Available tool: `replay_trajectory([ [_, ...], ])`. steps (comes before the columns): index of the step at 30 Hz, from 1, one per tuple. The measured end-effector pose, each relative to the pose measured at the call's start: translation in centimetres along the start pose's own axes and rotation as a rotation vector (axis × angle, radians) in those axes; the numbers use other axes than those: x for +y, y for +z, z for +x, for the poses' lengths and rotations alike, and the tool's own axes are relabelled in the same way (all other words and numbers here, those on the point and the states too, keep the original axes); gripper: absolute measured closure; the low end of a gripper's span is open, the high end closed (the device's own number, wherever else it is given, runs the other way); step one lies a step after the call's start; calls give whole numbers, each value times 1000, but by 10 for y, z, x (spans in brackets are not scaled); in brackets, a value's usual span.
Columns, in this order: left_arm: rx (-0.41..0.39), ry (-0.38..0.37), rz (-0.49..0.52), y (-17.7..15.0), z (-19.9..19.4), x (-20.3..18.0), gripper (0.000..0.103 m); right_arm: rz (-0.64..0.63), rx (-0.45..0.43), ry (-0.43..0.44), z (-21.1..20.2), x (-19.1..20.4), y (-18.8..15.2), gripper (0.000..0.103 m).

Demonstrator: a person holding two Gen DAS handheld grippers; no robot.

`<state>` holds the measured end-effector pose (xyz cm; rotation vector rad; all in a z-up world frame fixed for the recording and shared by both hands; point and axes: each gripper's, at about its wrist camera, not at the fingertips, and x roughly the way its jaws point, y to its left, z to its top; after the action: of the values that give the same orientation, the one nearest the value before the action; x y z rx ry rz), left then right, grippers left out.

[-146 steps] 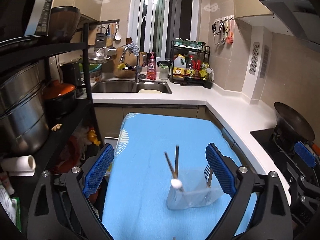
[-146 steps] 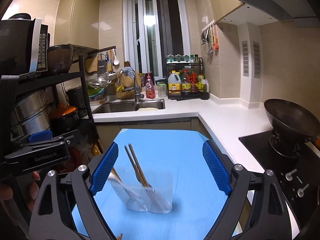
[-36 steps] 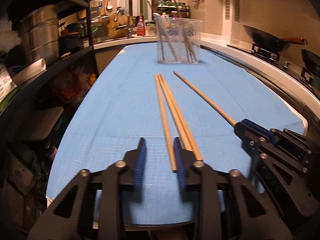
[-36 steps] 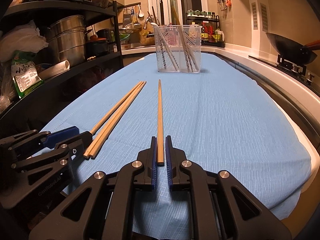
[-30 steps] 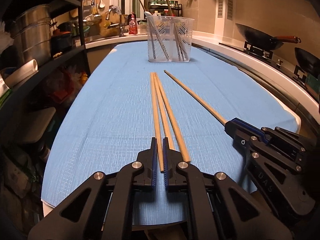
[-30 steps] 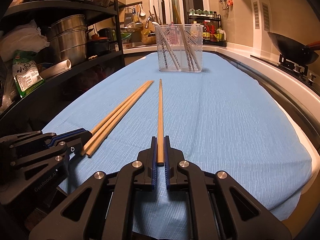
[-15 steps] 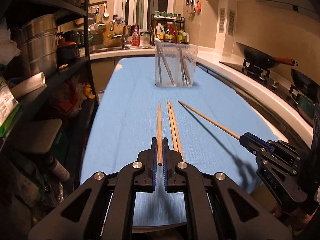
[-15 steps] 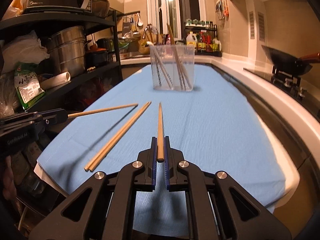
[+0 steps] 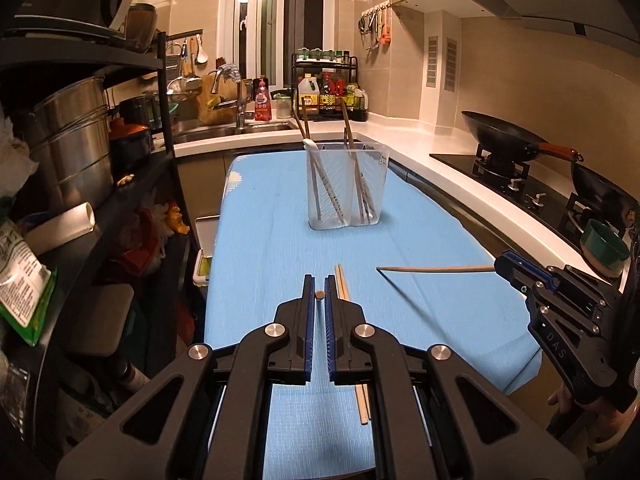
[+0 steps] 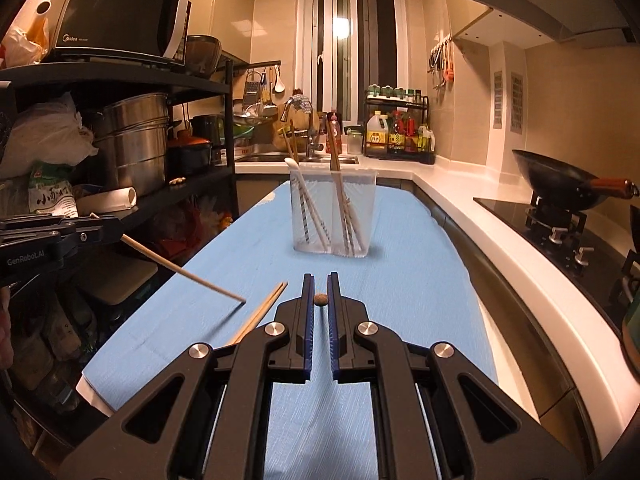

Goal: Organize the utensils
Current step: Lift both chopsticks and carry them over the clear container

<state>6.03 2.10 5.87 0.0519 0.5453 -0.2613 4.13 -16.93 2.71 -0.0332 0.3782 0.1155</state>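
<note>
My left gripper (image 9: 319, 294) is shut on a wooden chopstick (image 9: 319, 295), seen end-on between its blue pads; from the right wrist view that chopstick (image 10: 184, 271) juts out above the cloth. My right gripper (image 10: 320, 299) is shut on another chopstick (image 10: 320, 299), which shows in the left wrist view (image 9: 436, 269) held level above the cloth. Two more chopsticks (image 9: 352, 344) lie side by side on the blue cloth (image 9: 440, 320), also seen in the right wrist view (image 10: 262, 312). A clear utensil holder (image 9: 346, 188) with chopsticks and a white spoon stands farther back; it also shows in the right wrist view (image 10: 332, 216).
A black shelf rack (image 10: 120, 168) with steel pots (image 10: 134, 140) and a microwave (image 10: 116, 16) runs along the left. A white counter (image 9: 460, 176) with a wok (image 9: 508, 140) on the stove is at the right. A sink (image 9: 236, 130) is behind.
Both grippers have lifted their chopsticks off the cloth and risen. The held chopsticks now point forward, end-on to each camera. The two other chopsticks still lie on the cloth.
</note>
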Motion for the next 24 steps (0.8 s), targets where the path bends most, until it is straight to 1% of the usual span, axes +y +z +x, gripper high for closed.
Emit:
replay_trajectory([
  [5,-2,-19,-1,11,-3,4,98,-8,-24,6,-4,1,14,96],
  [11,-12,-32,4,31,-9,5,98,-14,-50,23,-7,1,38,96],
  [18,-6,-28,26,55,-12,1,98,28,-28,56,-2,-8,65,96],
  [24,-24,-41,40,79,-15,-1,98,31,-23,63,-3,-15,85,96],
])
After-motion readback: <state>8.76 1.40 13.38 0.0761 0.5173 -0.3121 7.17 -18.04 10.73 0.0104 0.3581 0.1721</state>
